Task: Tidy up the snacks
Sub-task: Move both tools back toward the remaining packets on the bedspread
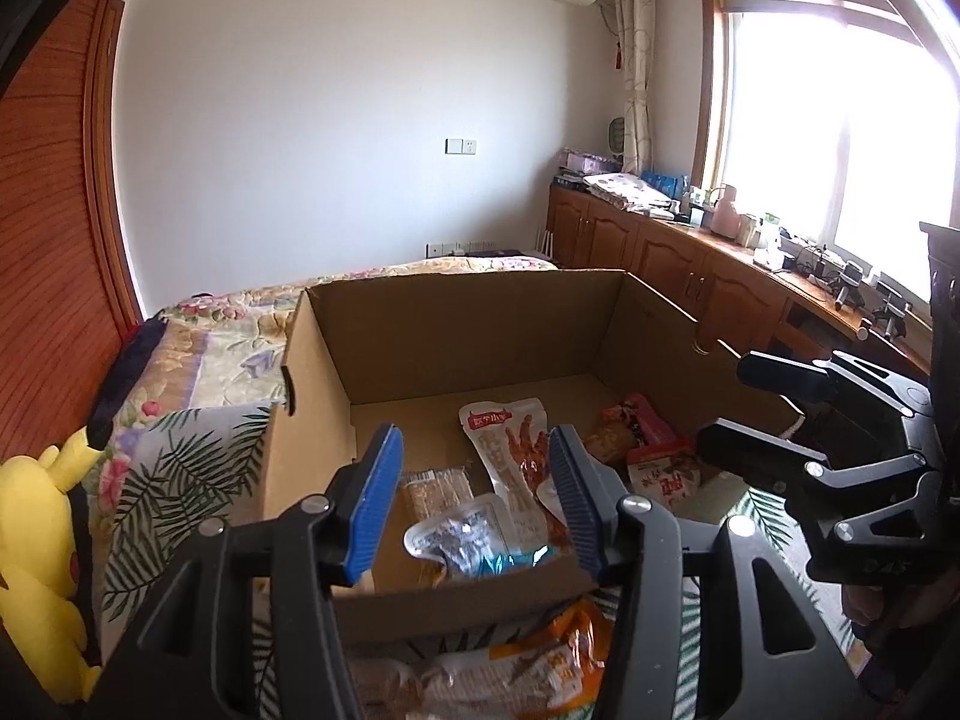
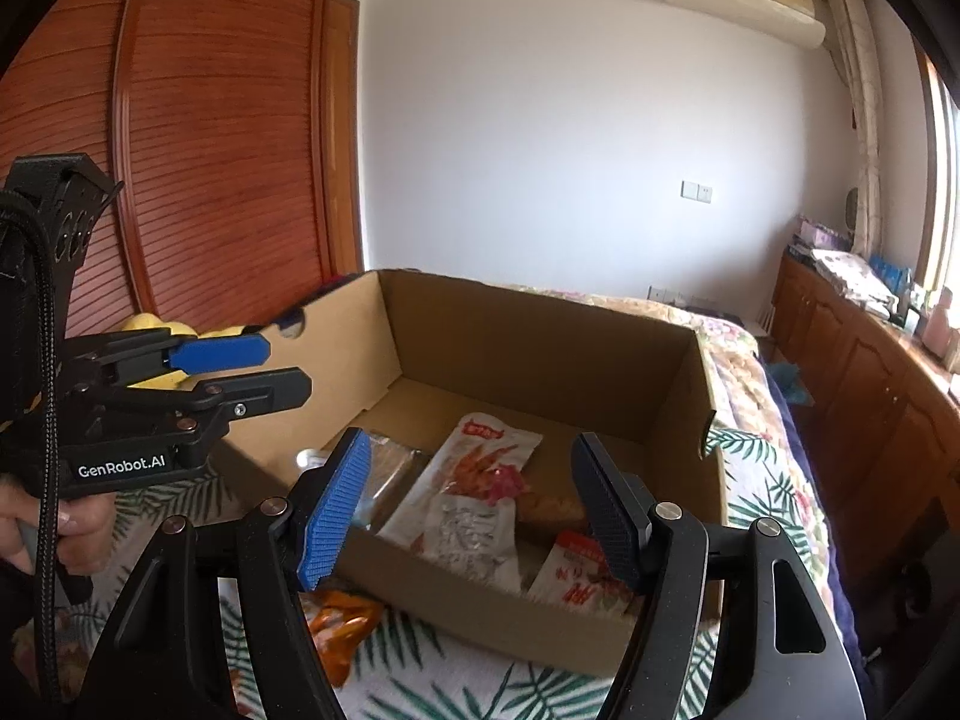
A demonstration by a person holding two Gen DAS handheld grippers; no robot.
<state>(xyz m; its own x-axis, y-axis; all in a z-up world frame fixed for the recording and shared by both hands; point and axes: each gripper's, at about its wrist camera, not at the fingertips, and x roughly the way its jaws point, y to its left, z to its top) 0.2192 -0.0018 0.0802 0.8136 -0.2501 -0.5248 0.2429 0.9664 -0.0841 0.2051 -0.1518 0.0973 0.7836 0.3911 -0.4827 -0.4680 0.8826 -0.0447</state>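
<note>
Between placements: left gripper (image 1: 477, 501) and right gripper (image 2: 480, 510) both spread, empty, above cardboard box (image 1: 456, 312) already holding several snack packets (image 1: 510, 450); next, reach orange packet (image 2: 339, 618) on bedspread outside the box.

Matt brown corrugated cardboard box (image 1: 456, 330) holding glossy plastic snack packets (image 1: 510, 450); leaf-print cloth bedspread (image 2: 480, 690) lying beneath; ribbed blue rubbery gripper pads (image 1: 378, 504) showing lower centre.
</note>
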